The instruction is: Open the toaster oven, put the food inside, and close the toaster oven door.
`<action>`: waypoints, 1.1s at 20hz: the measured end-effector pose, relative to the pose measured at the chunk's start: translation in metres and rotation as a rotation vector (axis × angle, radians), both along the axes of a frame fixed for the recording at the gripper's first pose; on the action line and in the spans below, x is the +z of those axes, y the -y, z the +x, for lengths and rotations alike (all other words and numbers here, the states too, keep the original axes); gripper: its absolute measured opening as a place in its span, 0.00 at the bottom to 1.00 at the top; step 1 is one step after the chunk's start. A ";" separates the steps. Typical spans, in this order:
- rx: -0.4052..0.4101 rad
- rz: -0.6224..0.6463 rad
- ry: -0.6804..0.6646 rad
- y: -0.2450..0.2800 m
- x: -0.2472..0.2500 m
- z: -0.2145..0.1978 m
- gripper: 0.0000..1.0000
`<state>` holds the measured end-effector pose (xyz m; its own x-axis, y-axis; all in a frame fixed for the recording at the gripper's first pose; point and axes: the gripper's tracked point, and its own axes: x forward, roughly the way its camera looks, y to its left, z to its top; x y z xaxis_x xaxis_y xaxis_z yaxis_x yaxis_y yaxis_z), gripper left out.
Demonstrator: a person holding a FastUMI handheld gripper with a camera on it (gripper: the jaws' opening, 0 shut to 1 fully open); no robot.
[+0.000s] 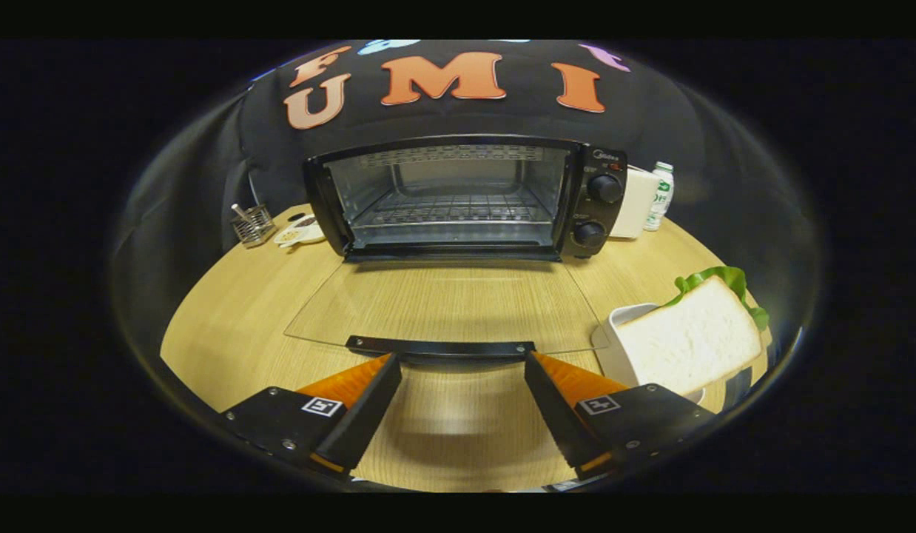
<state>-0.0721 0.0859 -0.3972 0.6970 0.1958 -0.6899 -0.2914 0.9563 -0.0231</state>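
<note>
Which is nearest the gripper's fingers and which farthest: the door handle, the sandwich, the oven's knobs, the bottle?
Gripper open.
1. Door handle, just ahead of the fingertips.
2. Sandwich, off to the right.
3. Oven's knobs, beyond the open door.
4. Bottle, behind the oven, right.

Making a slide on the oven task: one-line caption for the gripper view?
Open gripper just short of the lowered toaster oven door; sandwich waits beside the right finger.

White rectangular plate (615, 337) largely hidden under the white bread sandwich with green lettuce (691, 342), its far rim out of sight; white boxy appliance (635, 201) half behind the black toaster oven (465, 196); small dish (301, 231) contents too small to tell; bottle (660, 194) label unreadable
</note>
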 end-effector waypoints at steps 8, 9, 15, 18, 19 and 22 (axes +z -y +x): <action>0.080 0.071 -0.082 0.052 0.069 0.018 0.98; 0.084 0.067 -0.089 0.061 0.076 0.023 0.98; 0.135 0.027 -0.200 0.116 0.102 0.038 0.99; 0.154 0.043 -0.295 0.140 0.106 0.042 0.99; 0.161 0.059 -0.347 0.147 0.104 0.040 0.99; 0.190 0.094 -0.520 0.165 0.094 0.026 0.99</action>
<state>-0.0462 -0.0794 -0.3033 0.2163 0.3619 -0.9068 -0.4093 0.8768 0.2524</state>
